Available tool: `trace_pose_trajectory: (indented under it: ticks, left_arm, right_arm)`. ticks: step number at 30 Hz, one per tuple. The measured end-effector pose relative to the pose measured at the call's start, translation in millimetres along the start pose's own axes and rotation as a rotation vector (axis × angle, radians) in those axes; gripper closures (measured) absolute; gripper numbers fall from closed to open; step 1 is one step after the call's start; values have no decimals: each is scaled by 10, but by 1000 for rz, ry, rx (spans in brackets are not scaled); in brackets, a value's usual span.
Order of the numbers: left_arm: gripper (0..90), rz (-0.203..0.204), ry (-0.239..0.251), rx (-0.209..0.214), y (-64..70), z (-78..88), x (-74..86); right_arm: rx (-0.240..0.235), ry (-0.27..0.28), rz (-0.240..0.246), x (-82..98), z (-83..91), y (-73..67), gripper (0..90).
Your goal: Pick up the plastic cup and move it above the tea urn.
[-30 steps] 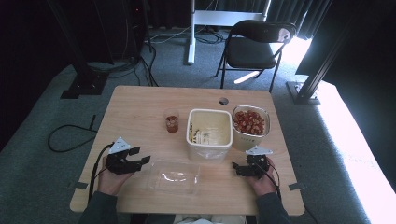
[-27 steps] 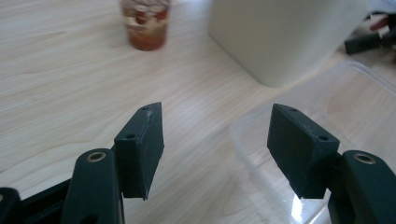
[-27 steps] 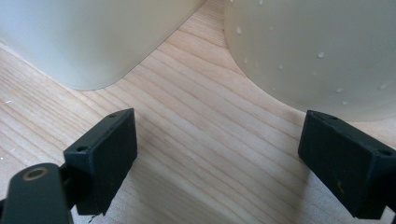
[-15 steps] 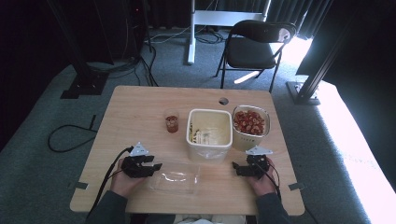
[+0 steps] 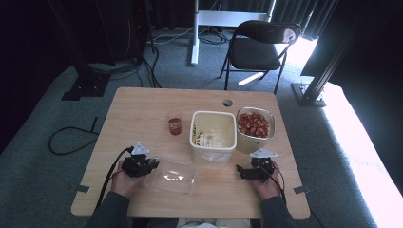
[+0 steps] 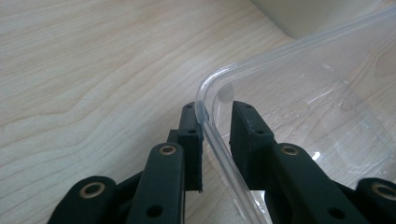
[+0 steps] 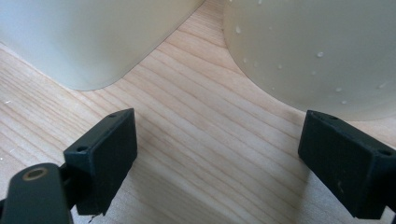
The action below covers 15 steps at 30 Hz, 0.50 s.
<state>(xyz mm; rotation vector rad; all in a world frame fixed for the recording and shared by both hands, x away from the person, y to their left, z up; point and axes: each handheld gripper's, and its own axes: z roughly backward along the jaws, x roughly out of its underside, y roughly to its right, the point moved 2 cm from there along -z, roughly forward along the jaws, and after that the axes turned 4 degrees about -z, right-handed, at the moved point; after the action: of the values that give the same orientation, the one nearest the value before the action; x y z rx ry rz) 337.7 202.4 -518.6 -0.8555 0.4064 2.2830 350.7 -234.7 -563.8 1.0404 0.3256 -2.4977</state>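
Left gripper view: left claw [image 6: 215,123] straddles clear lid [image 6: 299,116] rim, perhaps touching.

1. A table [image 5: 142,109] stands in the middle; a chair [image 5: 259,45] stands on the floor beyond its far right corner.
2. On the table, a tub [image 5: 213,135] sits near the centre.
3. A cup [image 5: 175,126] stands left of the tub, apart from it.
4. A bowl [image 5: 255,129] sits just right of the tub, with small pieces in it.
5. A lid [image 5: 171,176] lies flat on the table, near of the tub and a little left.
6. The left gripper [image 5: 151,165] is at the lid's left edge, its jaws either side of the rim [image 6: 210,126].
7. The right gripper [image 5: 241,172] is right of the lid, near of the bowl.
8. A hole [image 5: 227,102] lies far of the tub.
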Motion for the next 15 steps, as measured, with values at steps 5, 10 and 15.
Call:
trace_pose_trajectory:
  ticks: [5,10,15]
  left_arm:
    - [807,23,43,6,-38,86,-29]
    - [836,38,82,7,-89,181,-66]
    - [863,60,126,7,-150,269,-105]
  right_arm:
    - [0,0,0,0,0,0,112]
    - [1,0,-1,0,1,-1,112]
    - [1,0,-1,0,1,-1,112]
